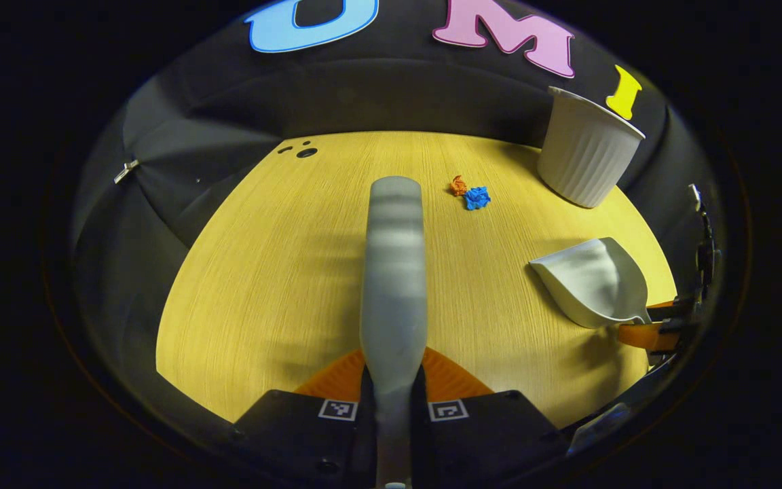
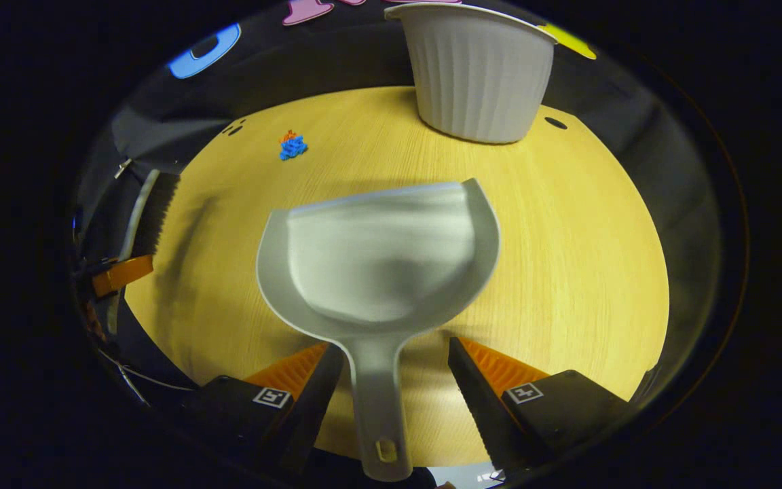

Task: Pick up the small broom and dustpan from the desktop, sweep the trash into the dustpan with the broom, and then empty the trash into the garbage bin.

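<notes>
The small broom point(image 1: 393, 272) is clamped between the fingers of the left gripper point(image 1: 393, 394), its grey back pointing forward over the yellow desktop point(image 1: 262, 285). In the right gripper view, the dustpan point(image 2: 377, 261) lies on the desktop with its handle running back between the fingers of the right gripper point(image 2: 394, 380) — these are spread wide and touch nothing. The trash point(image 1: 471, 193) — an orange scrap and a blue one, touching — is seen farther off, and the white ribbed garbage bin point(image 1: 584, 153) stands upright at the desktop's far edge.
</notes>
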The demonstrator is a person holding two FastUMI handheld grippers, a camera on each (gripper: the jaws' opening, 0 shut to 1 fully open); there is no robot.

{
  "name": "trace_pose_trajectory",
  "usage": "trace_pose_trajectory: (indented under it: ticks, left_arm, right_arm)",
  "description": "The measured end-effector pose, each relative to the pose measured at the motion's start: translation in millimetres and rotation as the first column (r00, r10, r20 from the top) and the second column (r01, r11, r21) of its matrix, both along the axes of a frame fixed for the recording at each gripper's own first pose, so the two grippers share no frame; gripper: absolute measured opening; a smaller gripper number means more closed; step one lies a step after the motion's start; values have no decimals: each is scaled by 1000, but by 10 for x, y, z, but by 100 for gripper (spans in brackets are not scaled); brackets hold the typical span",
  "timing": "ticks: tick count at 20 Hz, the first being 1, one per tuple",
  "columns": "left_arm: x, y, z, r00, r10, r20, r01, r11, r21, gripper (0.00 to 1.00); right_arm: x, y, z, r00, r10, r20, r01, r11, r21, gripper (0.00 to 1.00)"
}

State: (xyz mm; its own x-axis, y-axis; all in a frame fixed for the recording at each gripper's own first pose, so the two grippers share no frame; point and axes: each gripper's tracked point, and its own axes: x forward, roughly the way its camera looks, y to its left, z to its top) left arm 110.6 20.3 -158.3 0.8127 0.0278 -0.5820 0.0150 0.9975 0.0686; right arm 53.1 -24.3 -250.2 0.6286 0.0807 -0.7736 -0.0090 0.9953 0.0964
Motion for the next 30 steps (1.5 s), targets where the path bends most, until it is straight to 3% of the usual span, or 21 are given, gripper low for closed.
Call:
trace_pose_trajectory:
  ticks: [5, 6, 7, 11, 13, 14, 16, 21, 25, 26, 30]
  left_arm:
    - [-4, 54, -42, 999, 47, -19, -48, 999, -23, 23]
    - [8, 62, -49, 998, 53, -21, -53, 998, -25, 25]
    - [14, 86, -54, 998, 59, -25, -60, 998, -27, 24]
    - [89, 123, -82, 996, 81, -36, -82, 996, -37, 24]
    - [154, 133, -98, 996, 83, -44, -84, 996, -36, 24]
    - [193, 145, -91, 996, 80, -47, -82, 996, -31, 24]
    - [329, 158, -55, 996, 69, -49, -70, 997, -23, 24]
    - [856, 204, 160, 998, 33, -56, -34, 999, -3, 24]
    - [1363, 201, 370, 998, -25, -56, 29, 997, 74, 24]
    - [1488, 168, 400, 997, -41, -60, 46, 995, 86, 24]
    - [1943, -52, 358, 983, -143, -112, 159, 976, 146, 24]
  right_arm:
    - [104, 6, -54, 1000, -6, -28, 5, 999, -44, 87]
    - [108, -22, -71, 999, -13, -32, 11, 997, -79, 80]
    - [114, -36, -54, 1000, -12, -27, 9, 996, -86, 67]
    - [119, -14, -27, 1000, 20, -22, -22, 997, -77, 35]
    - [113, -15, -40, 999, 41, -28, -44, 996, -80, 43]
    - [114, -16, -25, 998, 53, -33, -55, 995, -78, 37]
    - [100, -19, -19, 997, 74, -39, -76, 995, -67, 35]
    - [105, -70, -32, 990, 129, -56, -133, 988, -75, 35]
    - [130, -170, -34, 989, 142, -43, -145, 986, -81, 33]
    - [134, -176, -37, 988, 145, -47, -148, 986, -77, 37]
    - [158, -231, -13, 982, 179, -53, -183, 979, -85, 33]
